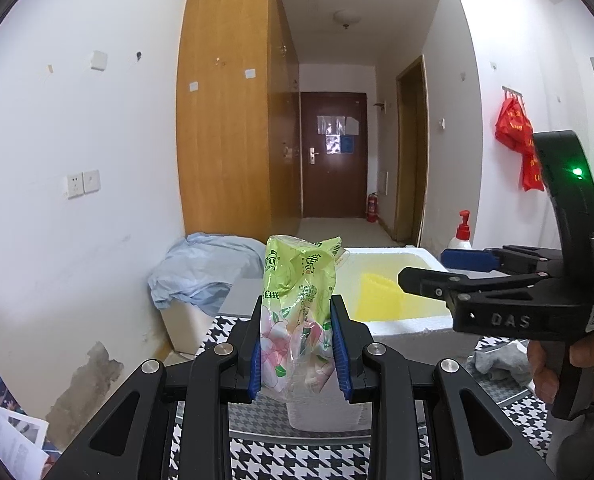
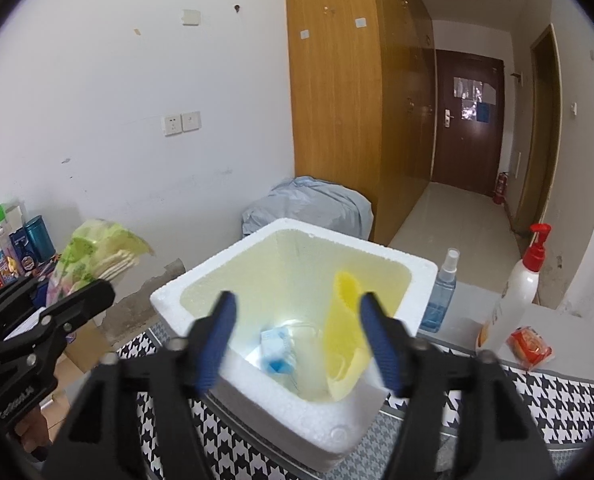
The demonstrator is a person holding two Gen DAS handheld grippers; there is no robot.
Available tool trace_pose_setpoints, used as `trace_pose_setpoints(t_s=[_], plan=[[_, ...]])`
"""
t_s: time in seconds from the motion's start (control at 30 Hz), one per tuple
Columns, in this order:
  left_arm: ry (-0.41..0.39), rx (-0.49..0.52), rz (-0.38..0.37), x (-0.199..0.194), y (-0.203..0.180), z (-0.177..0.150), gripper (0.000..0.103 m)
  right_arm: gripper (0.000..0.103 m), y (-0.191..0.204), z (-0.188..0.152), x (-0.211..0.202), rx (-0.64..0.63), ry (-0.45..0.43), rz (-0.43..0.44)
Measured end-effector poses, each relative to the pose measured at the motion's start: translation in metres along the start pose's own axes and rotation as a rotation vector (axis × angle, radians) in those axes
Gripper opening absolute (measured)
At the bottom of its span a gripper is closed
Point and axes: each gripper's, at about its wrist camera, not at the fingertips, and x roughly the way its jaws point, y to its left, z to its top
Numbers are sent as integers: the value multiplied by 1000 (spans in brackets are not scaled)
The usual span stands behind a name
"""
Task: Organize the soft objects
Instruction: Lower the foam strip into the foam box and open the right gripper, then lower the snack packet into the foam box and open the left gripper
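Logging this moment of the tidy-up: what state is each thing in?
Left gripper: shut on the tissue pack, held upright.
Right gripper: open, empty, above the foam box.
Foam box: lidless.
Yellow cloth: in the box, leaning on its wall.

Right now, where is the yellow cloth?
In the right wrist view, the yellow cloth lies inside the white foam box, against its right wall, beside a small blue packet.

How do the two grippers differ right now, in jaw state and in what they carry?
The left gripper is clamped on a green tissue pack, held upright; the right gripper stands open with nothing between its blue pads. The left hangs beside the foam box; the right hangs over it, above the yellow cloth inside. Both share black frames and blue pads.
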Motion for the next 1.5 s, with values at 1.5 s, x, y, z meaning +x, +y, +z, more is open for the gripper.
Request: trace_pose_setpoints(t_s=[1.5], plan=[[30, 44, -69, 43, -20, 24, 30, 103, -33, -21, -56, 28, -66, -101]])
